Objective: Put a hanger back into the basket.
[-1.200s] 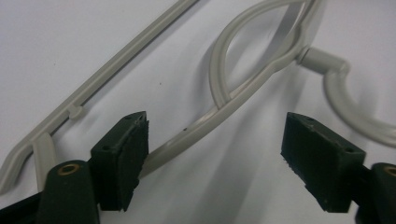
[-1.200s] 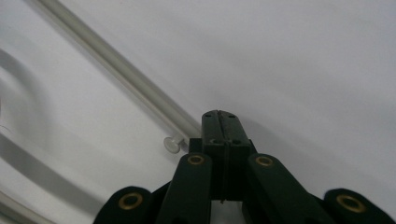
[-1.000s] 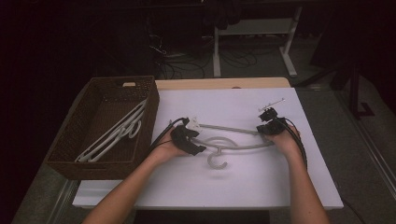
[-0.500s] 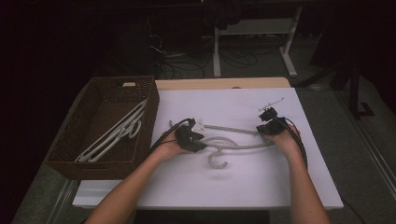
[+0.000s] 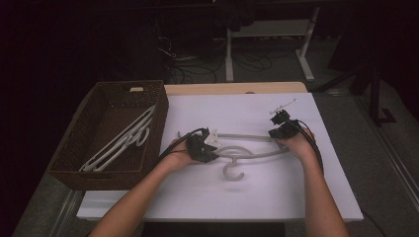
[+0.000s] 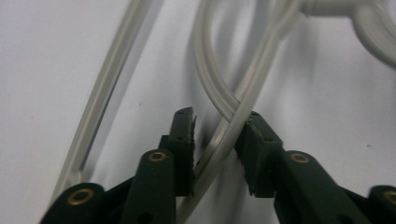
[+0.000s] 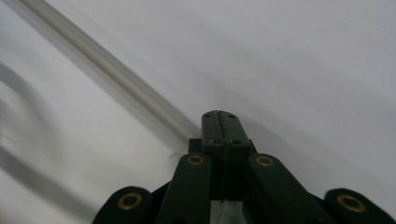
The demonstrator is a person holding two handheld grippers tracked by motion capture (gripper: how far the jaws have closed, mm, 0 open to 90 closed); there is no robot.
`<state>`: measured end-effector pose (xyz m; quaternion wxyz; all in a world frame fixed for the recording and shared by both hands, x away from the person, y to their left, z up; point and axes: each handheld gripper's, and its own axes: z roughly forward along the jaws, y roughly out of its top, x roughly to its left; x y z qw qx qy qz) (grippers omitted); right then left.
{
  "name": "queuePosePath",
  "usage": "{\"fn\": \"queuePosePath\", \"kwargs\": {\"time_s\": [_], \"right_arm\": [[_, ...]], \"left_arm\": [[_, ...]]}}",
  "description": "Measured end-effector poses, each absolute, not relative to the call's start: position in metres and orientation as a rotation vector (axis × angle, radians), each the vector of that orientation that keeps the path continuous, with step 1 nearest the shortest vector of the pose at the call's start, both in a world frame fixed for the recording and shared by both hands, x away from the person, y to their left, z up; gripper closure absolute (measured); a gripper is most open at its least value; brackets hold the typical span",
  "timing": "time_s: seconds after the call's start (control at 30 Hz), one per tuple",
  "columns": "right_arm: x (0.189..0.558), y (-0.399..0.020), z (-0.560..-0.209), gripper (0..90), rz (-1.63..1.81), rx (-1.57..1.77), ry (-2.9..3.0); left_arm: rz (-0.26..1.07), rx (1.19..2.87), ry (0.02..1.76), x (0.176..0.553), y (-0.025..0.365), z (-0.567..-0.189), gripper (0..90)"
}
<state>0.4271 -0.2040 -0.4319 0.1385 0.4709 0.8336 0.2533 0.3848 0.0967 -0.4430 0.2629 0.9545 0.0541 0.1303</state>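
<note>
The hanger is made of pale, smooth, slightly glossy plastic. The basket is woven of dark, rough wicker. The table is covered with a matt white surface. The gripper jaws are matt black plastic.

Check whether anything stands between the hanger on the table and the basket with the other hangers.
Nothing visible does. The hanger lies on the white table, held at its ends by the left gripper and right gripper. The table between it and the basket is bare, and the basket's top is open.
</note>
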Motion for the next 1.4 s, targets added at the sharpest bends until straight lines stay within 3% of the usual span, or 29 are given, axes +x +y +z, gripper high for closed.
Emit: {"fn": "queuePosePath", "kwargs": {"time_s": [0.2,0.33,0.53,0.63,0.87,1.1,1.23,1.4], "right_arm": [[0.424,-0.202,-0.411,77.9,0.845,1.325,2.363],[0.417,-0.201,-0.402,70.9,0.883,1.302,2.351],[0.4,-0.202,-0.395,49.3,0.977,1.275,2.33],[0.39,-0.207,-0.393,42.9,0.999,1.282,2.314],[0.368,-0.224,-0.4,34.9,1.066,1.306,2.295],[0.341,-0.224,-0.413,17.7,1.1,1.27,2.295],[0.33,-0.223,-0.418,14.5,1.154,1.234,2.299],[0.32,-0.216,-0.423,3.5,1.175,1.166,2.32]], "left_arm": [[0.284,2.578,0.163,0.385,0.096,-0.443,80.9],[0.237,2.551,0.198,0.387,0.098,-0.441,81.2],[0.176,2.473,0.278,0.389,0.103,-0.43,81.4],[0.168,2.451,0.313,0.388,0.106,-0.426,81.4],[0.144,2.37,0.428,0.388,0.113,-0.41,81.5],[0.153,2.306,0.536,0.386,0.12,-0.381,81.5],[0.19,2.282,0.588,0.385,0.126,-0.362,81.5],[0.235,2.267,0.631,0.382,0.139,-0.334,81.5]]}}
